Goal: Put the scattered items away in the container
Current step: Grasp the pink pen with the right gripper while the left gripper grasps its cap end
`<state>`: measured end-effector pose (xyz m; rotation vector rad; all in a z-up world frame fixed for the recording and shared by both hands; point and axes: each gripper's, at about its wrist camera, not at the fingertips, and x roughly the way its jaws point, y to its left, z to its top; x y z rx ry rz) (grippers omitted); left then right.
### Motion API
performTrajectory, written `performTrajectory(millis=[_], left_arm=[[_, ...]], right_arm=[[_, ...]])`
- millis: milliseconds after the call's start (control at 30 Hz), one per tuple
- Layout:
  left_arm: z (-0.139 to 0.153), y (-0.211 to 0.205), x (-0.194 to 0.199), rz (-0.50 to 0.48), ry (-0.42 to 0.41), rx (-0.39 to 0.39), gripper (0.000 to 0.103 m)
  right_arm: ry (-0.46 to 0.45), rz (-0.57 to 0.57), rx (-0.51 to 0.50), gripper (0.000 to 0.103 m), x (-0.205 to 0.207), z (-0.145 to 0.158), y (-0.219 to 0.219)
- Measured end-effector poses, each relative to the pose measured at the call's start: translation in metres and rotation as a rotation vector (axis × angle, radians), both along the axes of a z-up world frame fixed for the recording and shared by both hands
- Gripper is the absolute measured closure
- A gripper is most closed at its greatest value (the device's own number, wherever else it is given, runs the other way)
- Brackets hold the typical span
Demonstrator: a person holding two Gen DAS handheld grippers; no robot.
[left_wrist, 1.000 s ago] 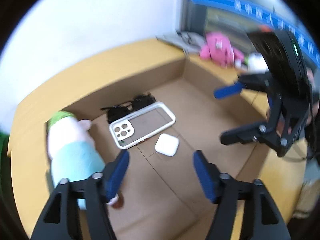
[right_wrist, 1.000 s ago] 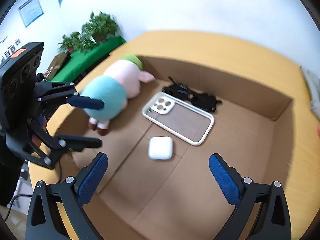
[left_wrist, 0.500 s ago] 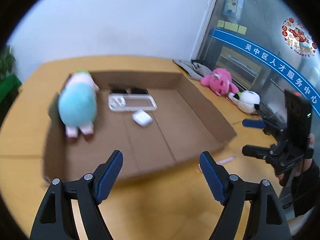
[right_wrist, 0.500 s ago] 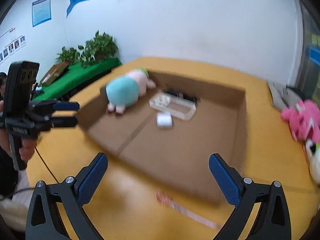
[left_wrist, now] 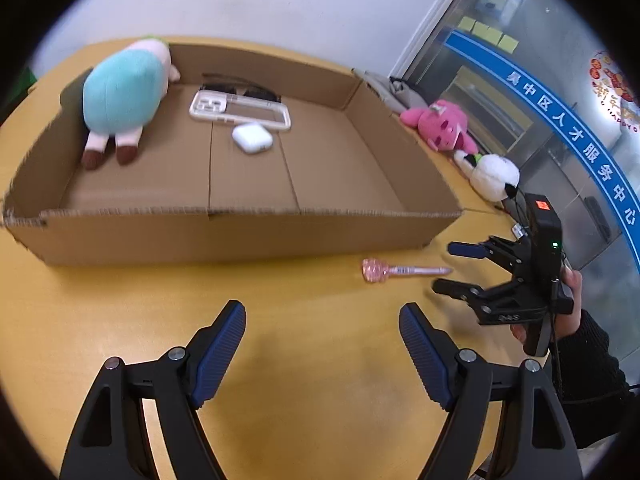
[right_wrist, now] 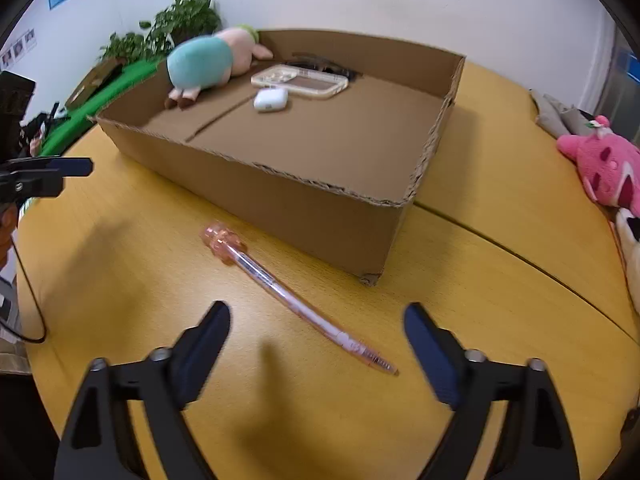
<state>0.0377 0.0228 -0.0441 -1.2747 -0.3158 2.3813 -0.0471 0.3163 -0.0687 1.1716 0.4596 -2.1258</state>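
On the yellow bench [right_wrist: 500, 208] we see a shallow cardboard box [right_wrist: 304, 204] with its top open. Reading its contents from left to right, a turquoise-and-pink plush toy [left_wrist: 120, 92] lies against the far left corner, a clear phone case [left_wrist: 240, 110] lies flat beside it with a pair of dark sunglasses [left_wrist: 240, 89] just behind, against the far wall, and a white earbud case [left_wrist: 253, 138] rests just in front of the phone case.

Outside the box, a pink translucent pen [right_wrist: 288, 294] lies on the bench near the front right corner, its ornamental cap toward the box wall and apart from it.

We hold the left hand-held gripper [left_wrist: 322, 354] over bare bench in front of the box, its jaws well apart and nothing between them. The right hand-held gripper [right_wrist: 318, 344] hangs directly over the pen; its jaws are closing, the tip end of the pen lies between them, and the pads do not touch it.

At the far right edge of the bench a pink plush [left_wrist: 440, 126] and a white plush [left_wrist: 494, 176] lie side by side.
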Motion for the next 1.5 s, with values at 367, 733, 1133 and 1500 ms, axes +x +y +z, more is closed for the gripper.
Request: performTrajectory(millis=[367,733,1133,1500], left_arm=[[-0.025,0.011,-0.003,0.055,-0.119,0.032,0.024],[-0.040,0.055,-0.018,-0.005,-0.196,0.047,0.024],[-0.055,0.107,-0.053,-0.020,-0.260,0.054,0.038],[-0.057,0.107,-0.049,-0.008,-0.272,-0.008,0.090]], right_arm=[[-0.056,-0.006,0.067,0.061,0.062,-0.016,-0.017],[-0.098,-0.184,-0.018,0.090,0.102,-0.016,-0.036],[-0.121,-0.223,-0.063,0.092,0.114,-0.015,-0.043],[-0.140,-0.211,-0.118,0.091,0.127,-0.013,-0.043]])
